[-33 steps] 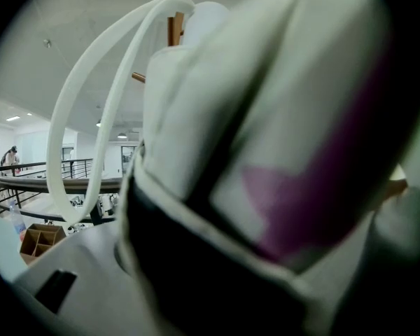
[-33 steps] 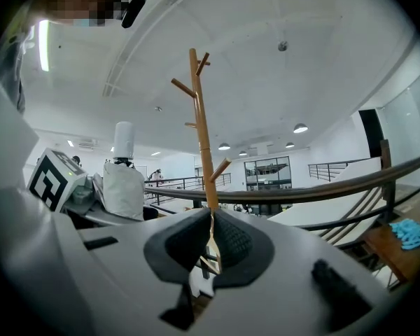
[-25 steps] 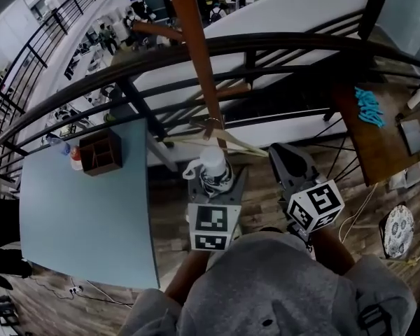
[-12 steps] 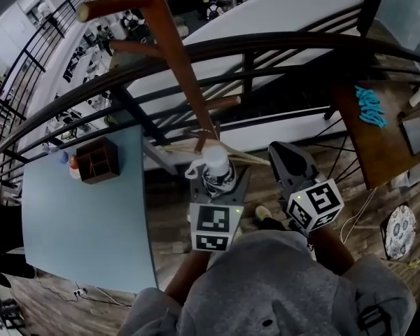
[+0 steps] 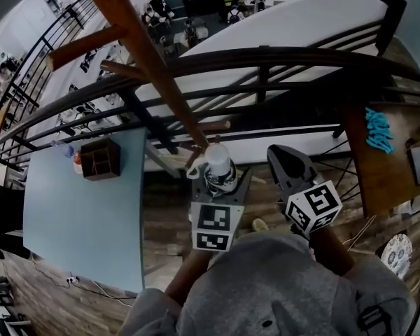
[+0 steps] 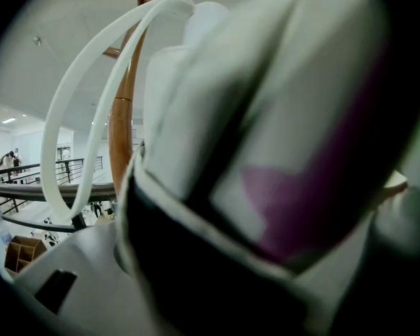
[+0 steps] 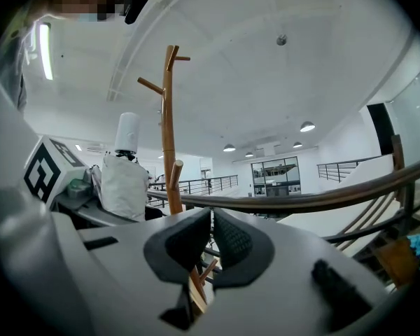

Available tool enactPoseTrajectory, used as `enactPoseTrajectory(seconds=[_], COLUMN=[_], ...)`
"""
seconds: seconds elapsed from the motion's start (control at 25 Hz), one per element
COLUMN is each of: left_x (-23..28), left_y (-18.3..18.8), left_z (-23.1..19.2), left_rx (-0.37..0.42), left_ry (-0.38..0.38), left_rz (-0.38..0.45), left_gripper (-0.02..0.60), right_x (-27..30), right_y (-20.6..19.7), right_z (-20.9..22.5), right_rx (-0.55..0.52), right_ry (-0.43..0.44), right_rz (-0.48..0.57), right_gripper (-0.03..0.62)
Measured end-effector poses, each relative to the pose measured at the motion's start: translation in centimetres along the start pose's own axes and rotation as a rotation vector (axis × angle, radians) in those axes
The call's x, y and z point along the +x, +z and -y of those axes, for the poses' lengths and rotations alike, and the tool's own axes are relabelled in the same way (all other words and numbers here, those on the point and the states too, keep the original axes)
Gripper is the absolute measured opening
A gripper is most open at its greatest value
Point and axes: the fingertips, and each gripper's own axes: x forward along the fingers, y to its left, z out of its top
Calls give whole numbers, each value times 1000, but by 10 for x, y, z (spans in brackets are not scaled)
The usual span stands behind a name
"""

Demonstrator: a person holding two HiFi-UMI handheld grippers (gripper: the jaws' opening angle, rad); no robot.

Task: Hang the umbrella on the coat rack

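Left tool (image 5: pixel 215 186) clamps the folded white umbrella (image 5: pixel 218 162) upright; the coat rack (image 5: pixel 150 68) stands at eleven o'clock. Right tool (image 5: pixel 280 158) is closed and empty.

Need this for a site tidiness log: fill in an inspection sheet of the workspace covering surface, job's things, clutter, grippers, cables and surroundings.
Surface: light blue table, mostly bare; wood-plank floor.
Job's things: white folded umbrella upright in the left gripper, close to the wooden coat rack; not yet hung.
Clutter: brown compartment box and a bottle at the blue table's far edge; turquoise items on a wooden table at the right.
Grippers: left shut on the umbrella; right gripper has its jaws together, nothing between them.
Cables: thin cable on the floor by the blue table.
Surroundings: dark railing; open hall with people beyond.
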Motion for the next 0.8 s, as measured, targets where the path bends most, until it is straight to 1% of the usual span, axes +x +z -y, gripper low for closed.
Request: enactPoseTrajectory(seconds=[0.36, 0.8], left_x=[42, 89], left_y=[17, 12], left_z=[15, 21], left_rx=[-11, -28], left_ry=[34, 89], left_rz=[-25, -71], left_gripper=[298, 298], right_x=[6, 14], right_y=[8, 0], right_z=[39, 87], right_rx=[11, 23], right_ry=[71, 121], right_rz=[15, 16], right_gripper=[26, 26])
